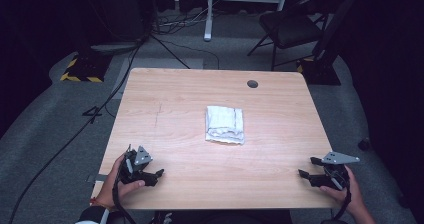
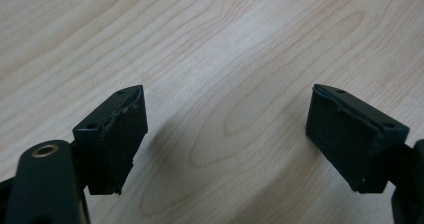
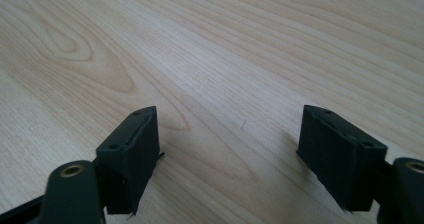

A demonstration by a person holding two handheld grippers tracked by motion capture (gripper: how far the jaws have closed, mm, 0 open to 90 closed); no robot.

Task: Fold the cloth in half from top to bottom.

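Fingers (image 2: 117, 134) of the left gripper (image 1: 152, 173) stand wide apart with nothing between them, just bare wood grain under them in the left gripper view. Same story on the right gripper (image 1: 312, 168): its fingers (image 3: 131, 154) are spread wide and empty, hovering low over the surface (image 1: 165, 104). Both hands sit back at the near edge, one at each corner, well apart from the work.

And there it is, the folded white towel (image 1: 225, 125), lying flat a little right of the middle of the surface, nothing touching it. It looks folded into a squarish pad, thicker and a bit rumpled along its near edge.

That towel should be light and soft, floppy rather than stiff, so a single pinch in the middle would likely let the layers sag and slip open. The better bet, I'd say, is a grip at the two near corners, one gripper each, biting through all layers at the edge. No breakage risk here; the hazard is catching just the top layer.
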